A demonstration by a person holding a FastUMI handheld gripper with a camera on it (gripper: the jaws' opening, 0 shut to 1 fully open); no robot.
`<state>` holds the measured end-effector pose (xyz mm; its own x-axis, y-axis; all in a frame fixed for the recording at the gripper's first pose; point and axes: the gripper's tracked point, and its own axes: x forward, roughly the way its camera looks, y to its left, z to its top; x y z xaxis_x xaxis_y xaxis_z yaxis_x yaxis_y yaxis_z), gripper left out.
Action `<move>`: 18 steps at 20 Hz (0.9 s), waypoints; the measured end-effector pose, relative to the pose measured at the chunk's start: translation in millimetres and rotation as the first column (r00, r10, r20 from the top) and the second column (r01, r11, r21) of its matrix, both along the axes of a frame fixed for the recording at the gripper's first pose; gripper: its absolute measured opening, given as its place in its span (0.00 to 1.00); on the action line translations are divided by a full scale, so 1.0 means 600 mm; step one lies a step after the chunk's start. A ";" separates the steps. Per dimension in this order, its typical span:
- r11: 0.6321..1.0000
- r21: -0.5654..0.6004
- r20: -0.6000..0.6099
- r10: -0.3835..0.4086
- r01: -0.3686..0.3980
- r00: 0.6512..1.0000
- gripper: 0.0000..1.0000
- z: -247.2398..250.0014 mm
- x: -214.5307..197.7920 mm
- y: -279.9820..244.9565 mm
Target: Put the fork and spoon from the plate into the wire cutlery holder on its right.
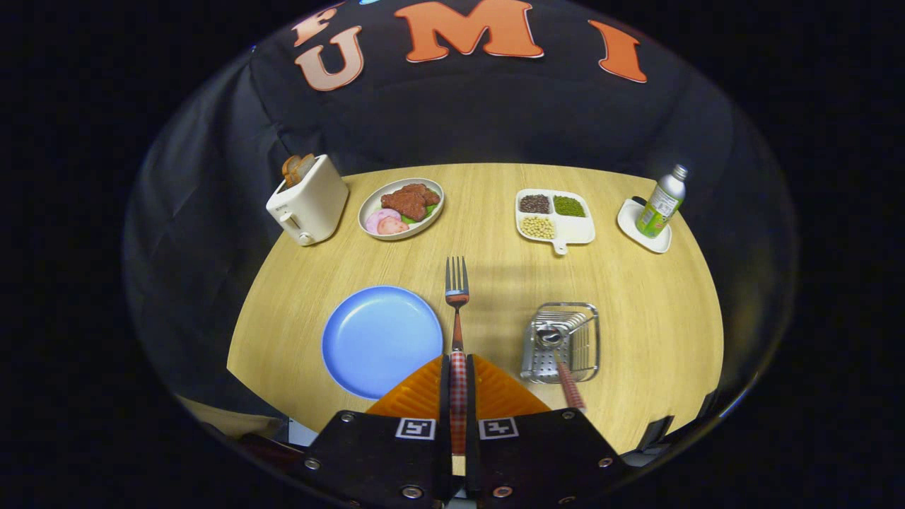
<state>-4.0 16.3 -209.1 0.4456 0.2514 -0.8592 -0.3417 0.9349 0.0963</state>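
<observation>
While clamped on the fork [457, 297], pinched by the handle between both fingers, with the tines well ahead. Held the claw [458, 378] over the counter [650, 318], between plate [382, 339] and holder [562, 343].

Counter: round, wood-grained, ringed at the far side by a toaster [307, 200], a dish of meat [401, 208], a divided tray [555, 215] of beans and a bottle [661, 201] on a coaster [642, 226].

Plate: to the left of the fingers, near the fork's handle, bare of cutlery.

Holder: to the right of the fingers and about level with the plate, apart from the claw, opening upward. Already carried the spoon [558, 350], bowl inside, handle sticking out over the near rim toward the claw.

Fork: long axis straight forward along the fingers, tines pointing away to the far side, level or nearly so rather than upright. Judged the next move to turn on this: a shift rightward to the holder, plus a tilt to get the fork in, clear of the spoon's handle.

Hidden: the fork's handle end, lost between the claw's body plates. Could not tell how high the fork was above the counter. Spoon's handle tip cut off by the claw's body.
</observation>
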 end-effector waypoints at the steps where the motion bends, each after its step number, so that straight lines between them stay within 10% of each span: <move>1: 1.000 -0.018 -0.003 -0.003 0.003 1.000 0.08 0.005 0.004 -0.023; 18: 0.964 -0.200 -0.329 0.102 -0.175 0.939 0.08 -0.034 0.006 -0.163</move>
